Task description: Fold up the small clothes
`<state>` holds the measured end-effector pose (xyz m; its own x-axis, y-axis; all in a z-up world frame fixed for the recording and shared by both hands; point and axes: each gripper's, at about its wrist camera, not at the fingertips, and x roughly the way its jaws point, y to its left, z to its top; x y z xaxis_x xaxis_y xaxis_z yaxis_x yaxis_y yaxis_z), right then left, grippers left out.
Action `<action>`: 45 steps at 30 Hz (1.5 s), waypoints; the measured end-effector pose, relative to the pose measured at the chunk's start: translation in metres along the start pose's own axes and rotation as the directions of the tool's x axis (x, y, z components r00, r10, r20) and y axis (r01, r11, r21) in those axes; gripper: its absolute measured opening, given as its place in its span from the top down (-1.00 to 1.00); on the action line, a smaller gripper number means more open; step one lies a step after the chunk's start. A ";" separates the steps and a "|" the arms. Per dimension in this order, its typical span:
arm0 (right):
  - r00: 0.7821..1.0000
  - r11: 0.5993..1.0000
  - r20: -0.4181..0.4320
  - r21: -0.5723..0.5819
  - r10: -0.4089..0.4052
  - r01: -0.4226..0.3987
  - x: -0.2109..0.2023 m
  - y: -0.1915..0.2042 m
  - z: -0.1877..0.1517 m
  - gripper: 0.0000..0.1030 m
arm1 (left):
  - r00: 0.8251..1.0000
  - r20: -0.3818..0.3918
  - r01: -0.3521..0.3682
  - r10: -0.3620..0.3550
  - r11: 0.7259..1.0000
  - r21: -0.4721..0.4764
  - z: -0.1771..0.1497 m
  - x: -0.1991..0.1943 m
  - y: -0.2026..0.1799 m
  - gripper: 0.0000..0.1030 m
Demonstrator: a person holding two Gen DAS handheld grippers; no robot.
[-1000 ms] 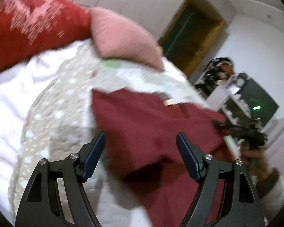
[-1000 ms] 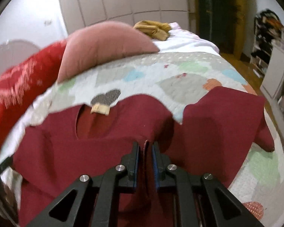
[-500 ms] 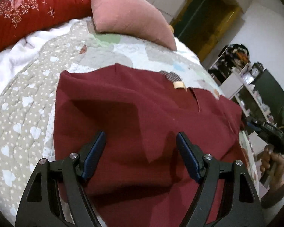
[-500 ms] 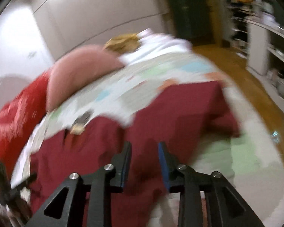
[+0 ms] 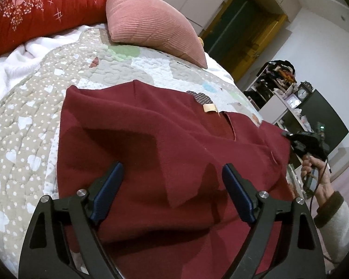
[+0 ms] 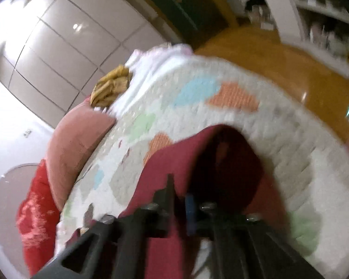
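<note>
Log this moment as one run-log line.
left gripper: open over maroon garment | right gripper: shut on maroon garment | surface: patchwork quilt

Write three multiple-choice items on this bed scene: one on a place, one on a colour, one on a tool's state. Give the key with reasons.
1. Where does the pink pillow lie?
A. On the floor
B. On the quilt, beyond the garment
C. On top of the garment

2. What colour is the garment?
A. Dark red
B. Blue
C. Yellow

3. How are the left tool's jaws?
A. Shut on the pillow
B. Shut on the garment
C. Open above the garment

Key: 1 B, the left wrist view shows it on the quilt past the collar; 2 A, the cloth is maroon in both views; 3 C, the blue pads stand wide apart with nothing between them.
</note>
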<state>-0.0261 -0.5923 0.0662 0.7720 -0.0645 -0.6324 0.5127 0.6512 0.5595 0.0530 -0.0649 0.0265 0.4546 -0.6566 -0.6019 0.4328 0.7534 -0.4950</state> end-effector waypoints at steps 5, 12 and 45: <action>0.983 1.000 0.183 0.004 -0.004 0.004 -0.065 0.005 0.013 0.89 | 0.998 0.024 0.062 -0.061 0.997 -0.037 0.002 -0.006 0.007 -0.69; 0.987 0.916 0.147 -0.401 0.071 -0.007 -0.087 0.120 -0.031 0.89 | 0.977 0.098 0.201 -0.192 0.975 -0.097 0.007 -0.025 0.019 -0.69; 0.890 0.872 -0.324 -0.266 0.322 -0.412 0.010 0.214 -0.156 0.58 | 0.851 0.320 0.501 -0.417 0.827 -0.255 0.019 -0.062 0.072 -0.69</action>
<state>0.0329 -0.3357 0.0959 0.7303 0.3968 -0.5561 0.0290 0.7953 0.6056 0.0711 0.0290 0.0403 0.4553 -0.8841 -0.1053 0.3872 0.3031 -0.8707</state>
